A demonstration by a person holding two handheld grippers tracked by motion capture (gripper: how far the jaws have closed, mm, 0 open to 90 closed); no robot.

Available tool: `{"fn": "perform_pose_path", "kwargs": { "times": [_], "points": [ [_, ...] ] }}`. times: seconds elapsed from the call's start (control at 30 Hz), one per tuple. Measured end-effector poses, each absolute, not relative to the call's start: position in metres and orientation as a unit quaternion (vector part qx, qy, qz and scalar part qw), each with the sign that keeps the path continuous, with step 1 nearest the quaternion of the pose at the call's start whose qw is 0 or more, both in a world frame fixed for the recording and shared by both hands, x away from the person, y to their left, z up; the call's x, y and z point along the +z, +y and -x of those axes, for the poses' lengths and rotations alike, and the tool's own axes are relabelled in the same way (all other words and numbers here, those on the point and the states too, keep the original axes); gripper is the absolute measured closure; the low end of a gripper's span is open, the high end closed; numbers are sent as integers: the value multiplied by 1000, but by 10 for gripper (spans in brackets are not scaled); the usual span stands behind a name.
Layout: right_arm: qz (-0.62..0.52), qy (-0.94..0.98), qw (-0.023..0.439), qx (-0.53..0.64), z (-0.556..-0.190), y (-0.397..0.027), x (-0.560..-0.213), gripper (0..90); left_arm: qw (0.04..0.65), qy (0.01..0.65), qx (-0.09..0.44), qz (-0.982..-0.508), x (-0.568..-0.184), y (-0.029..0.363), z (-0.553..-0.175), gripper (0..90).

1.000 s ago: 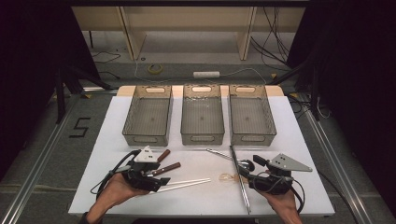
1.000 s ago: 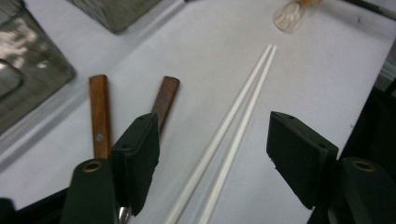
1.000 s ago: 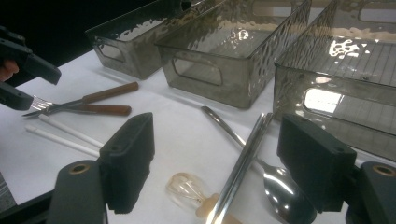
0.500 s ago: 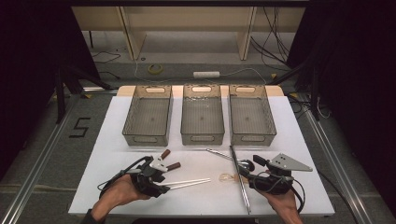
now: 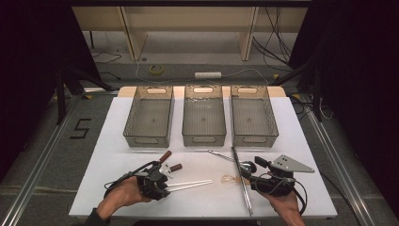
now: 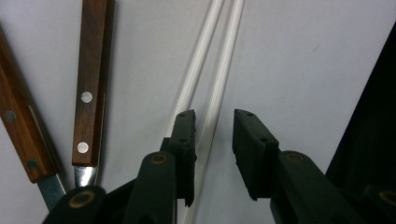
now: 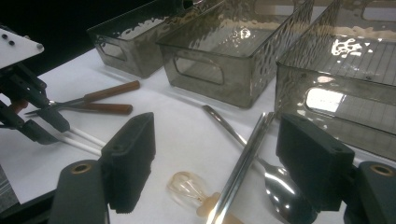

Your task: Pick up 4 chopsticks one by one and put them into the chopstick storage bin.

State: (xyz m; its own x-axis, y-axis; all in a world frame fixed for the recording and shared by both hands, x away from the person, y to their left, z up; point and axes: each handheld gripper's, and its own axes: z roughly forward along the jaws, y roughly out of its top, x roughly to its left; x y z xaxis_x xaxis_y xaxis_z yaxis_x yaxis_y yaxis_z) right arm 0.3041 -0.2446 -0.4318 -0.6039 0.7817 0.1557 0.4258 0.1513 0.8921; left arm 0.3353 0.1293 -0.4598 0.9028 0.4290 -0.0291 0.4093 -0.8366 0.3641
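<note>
White chopsticks point(image 6: 212, 88) lie between the left gripper's point(image 6: 214, 135) closing, narrowed jaws, untouched.

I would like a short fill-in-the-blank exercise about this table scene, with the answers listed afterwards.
1. Behind the utensils stand ____ grey bins in a row.
2. The left claw is lowered over a pair of white ____.
3. The two utensils beside that pair have handles made of ____.
4. The right claw has its jaws wide ____.

Missing words: three; chopsticks; wood; open
</note>
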Motion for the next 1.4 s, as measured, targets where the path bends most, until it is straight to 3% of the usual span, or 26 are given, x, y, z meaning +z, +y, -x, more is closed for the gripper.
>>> {"fn": "perform_pose_path", "kwargs": {
  "times": [0.67, 1.4],
  "points": [
    [-410, 739, 174, 506, -305, -245, -432, 299, 142, 177, 27, -973, -463, 121, -336, 802],
    [-412, 739, 174, 503, -305, -246, -432, 304, 151, 142, 31, -978, -462, 122, -333, 837]
  ]
}}
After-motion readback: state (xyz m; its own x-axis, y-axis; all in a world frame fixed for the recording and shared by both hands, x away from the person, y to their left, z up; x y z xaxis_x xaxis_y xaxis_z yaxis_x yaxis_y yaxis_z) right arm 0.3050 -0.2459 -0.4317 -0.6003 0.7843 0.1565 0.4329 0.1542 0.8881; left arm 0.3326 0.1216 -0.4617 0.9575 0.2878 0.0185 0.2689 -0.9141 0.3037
